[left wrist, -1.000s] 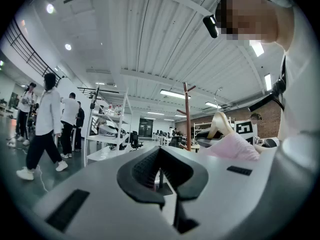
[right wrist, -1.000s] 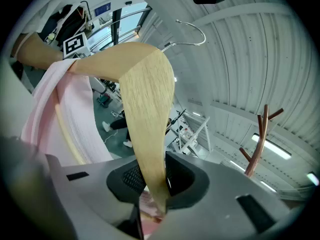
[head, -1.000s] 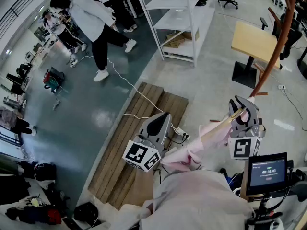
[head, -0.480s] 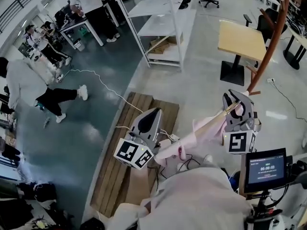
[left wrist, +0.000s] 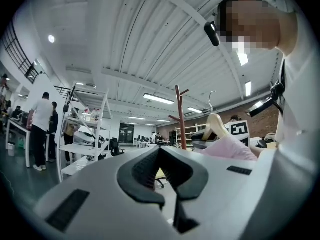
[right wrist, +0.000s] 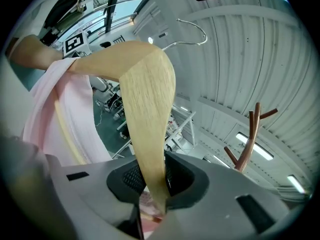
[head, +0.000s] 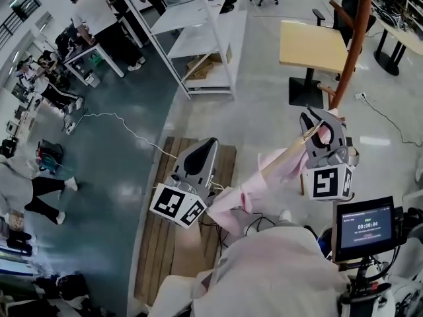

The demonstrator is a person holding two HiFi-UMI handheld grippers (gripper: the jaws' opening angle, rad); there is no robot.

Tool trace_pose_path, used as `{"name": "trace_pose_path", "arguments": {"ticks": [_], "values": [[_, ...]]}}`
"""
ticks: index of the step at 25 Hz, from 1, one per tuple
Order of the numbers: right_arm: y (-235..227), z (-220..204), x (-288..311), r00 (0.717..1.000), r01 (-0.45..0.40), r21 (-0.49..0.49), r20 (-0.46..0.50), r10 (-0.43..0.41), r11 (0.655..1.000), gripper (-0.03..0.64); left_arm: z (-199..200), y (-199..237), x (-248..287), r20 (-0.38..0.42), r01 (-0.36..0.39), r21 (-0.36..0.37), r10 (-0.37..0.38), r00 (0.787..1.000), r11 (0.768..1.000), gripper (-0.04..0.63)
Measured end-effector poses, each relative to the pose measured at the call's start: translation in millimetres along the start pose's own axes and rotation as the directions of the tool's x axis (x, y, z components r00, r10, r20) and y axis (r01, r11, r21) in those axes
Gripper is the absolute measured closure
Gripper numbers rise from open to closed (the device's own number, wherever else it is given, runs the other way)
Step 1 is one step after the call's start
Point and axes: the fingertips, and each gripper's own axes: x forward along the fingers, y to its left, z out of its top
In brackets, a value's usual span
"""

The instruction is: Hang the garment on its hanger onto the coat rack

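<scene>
Pale pink garment (head: 261, 177) is draped over a light wooden hanger (right wrist: 145, 104) with a metal hook (hook not yet on any peg). The hanger is tilted, off the floor, one arm clamped in the right gripper (right wrist: 150, 181). A reddish-brown wooden coat rack (head: 349, 45) stands upright just beyond.

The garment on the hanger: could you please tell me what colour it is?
The garment on the hanger is pale pink, best seen in the head view.

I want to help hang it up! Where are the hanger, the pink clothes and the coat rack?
hanger (right wrist: 147, 99), right gripper view, wide wooden arm.
pink garment (right wrist: 80, 119), right gripper view, draped cloth.
coat rack (right wrist: 247, 144), right gripper view, brown trunk.
</scene>
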Motion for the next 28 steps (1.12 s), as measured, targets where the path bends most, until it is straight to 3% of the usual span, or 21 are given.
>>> {"name": "trace_pose_path", "arguments": {"ticks": [9, 15, 28], "values": [[-29, -31, 5, 0.998, 0.026, -0.055, -0.062, -0.029, 0.998, 0.541, 11, -39, 62, -0.008, 0.193, 0.115, -0.193, 0.981, 0.975, 0.589], [-71, -54, 4, 0.989, 0.058, -0.055, -0.132, -0.065, 0.997, 0.540, 25, -57, 110, 0.004, 0.281, 0.113, -0.284, 0.959, 0.953, 0.589], [-166, -62, -19, 0.965, 0.177, -0.113, -0.176, -0.195, 0.978, 0.541, 73, -103, 182, 0.054, 0.449, 0.184, -0.465, 0.884, 0.874, 0.589]]}}
